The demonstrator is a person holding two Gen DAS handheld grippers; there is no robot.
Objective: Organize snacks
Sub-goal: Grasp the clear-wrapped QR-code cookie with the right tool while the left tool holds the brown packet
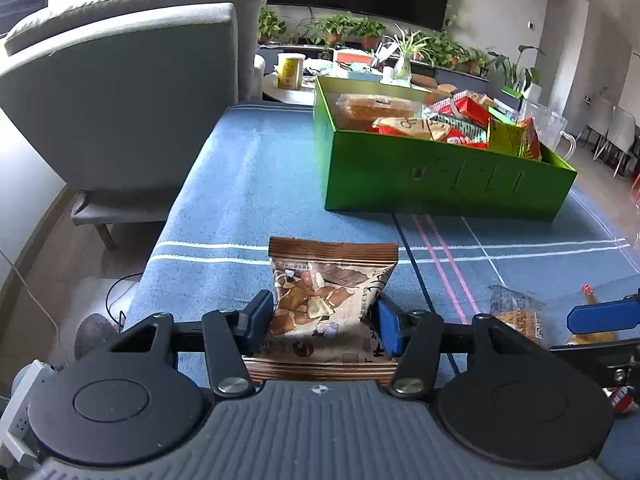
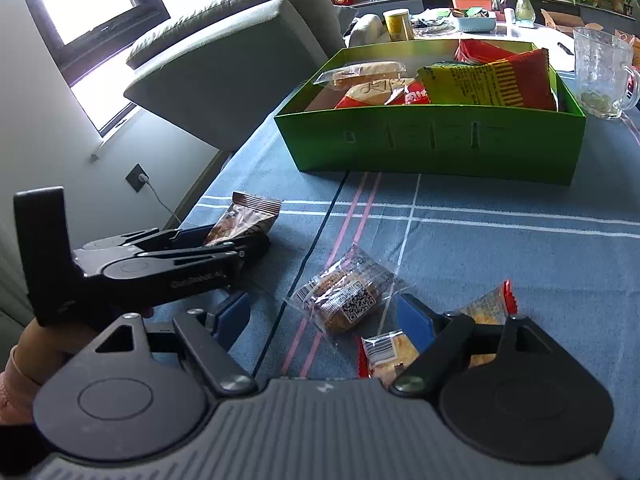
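Note:
My left gripper is shut on a brown snack packet, whose sides are pinched between the blue pads low over the blue tablecloth. In the right wrist view the same gripper holds that packet at the left. My right gripper stands open over a clear-wrapped cake, and its pads do not touch it. A red-edged packet lies under its right finger, and another behind it. The green box at the back holds several snack bags.
A grey armchair stands off the table's left edge. A glass mug sits right of the box. A yellow cup and potted plants are on a farther table. Blue cloth lies bare in front of the box.

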